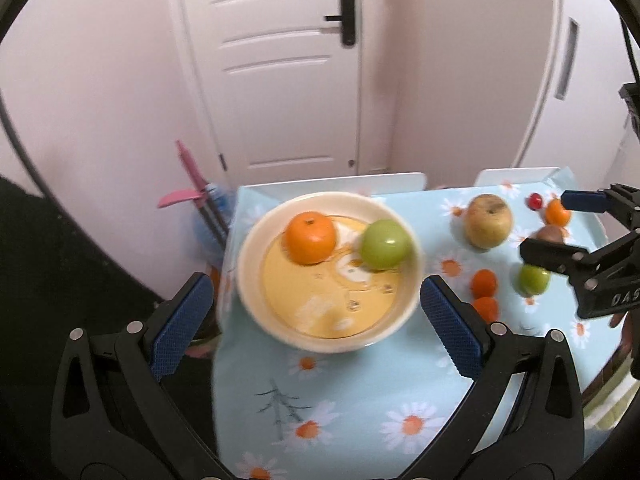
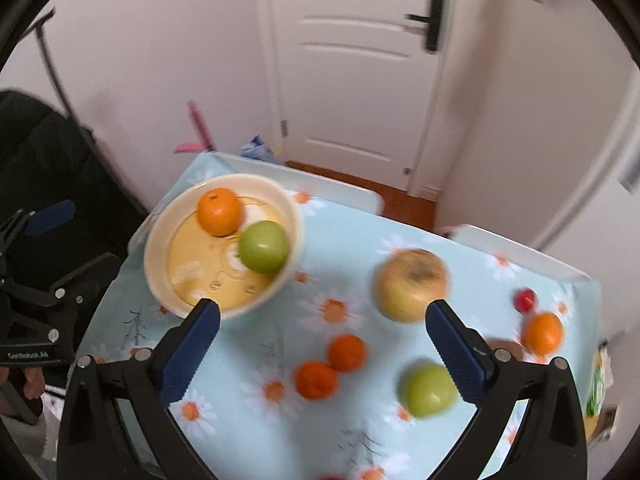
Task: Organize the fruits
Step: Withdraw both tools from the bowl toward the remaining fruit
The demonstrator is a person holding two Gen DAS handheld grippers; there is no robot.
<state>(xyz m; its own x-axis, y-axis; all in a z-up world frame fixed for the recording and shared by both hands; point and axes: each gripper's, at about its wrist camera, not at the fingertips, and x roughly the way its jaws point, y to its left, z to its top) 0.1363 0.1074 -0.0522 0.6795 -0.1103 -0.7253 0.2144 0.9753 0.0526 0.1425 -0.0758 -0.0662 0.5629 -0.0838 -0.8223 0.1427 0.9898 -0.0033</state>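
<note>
A cream bowl (image 1: 248, 264) with a yellow bottom stands at the table's far left and holds an orange (image 1: 310, 238) and a green apple (image 1: 385, 244). My left gripper (image 1: 316, 284) hangs open above and in front of the bowl, with nothing between its fingers. My right gripper (image 2: 323, 308) is open and empty over the middle of the table. On the cloth below it lie a yellowish apple (image 2: 412, 284), two small oranges (image 2: 347, 353), a green apple (image 2: 430, 390), another orange (image 2: 543, 333) and a small red fruit (image 2: 525, 299). A brown fruit (image 2: 504, 346) is partly hidden behind the right finger.
The table carries a light blue cloth (image 2: 280, 420) printed with daisies. White chair backs (image 1: 340, 184) stand at its far edge, before a white door (image 1: 280, 60). A pink broom and dustpan (image 1: 188, 184) lean at the far left. A dark bag (image 2: 48, 152) sits left of the table.
</note>
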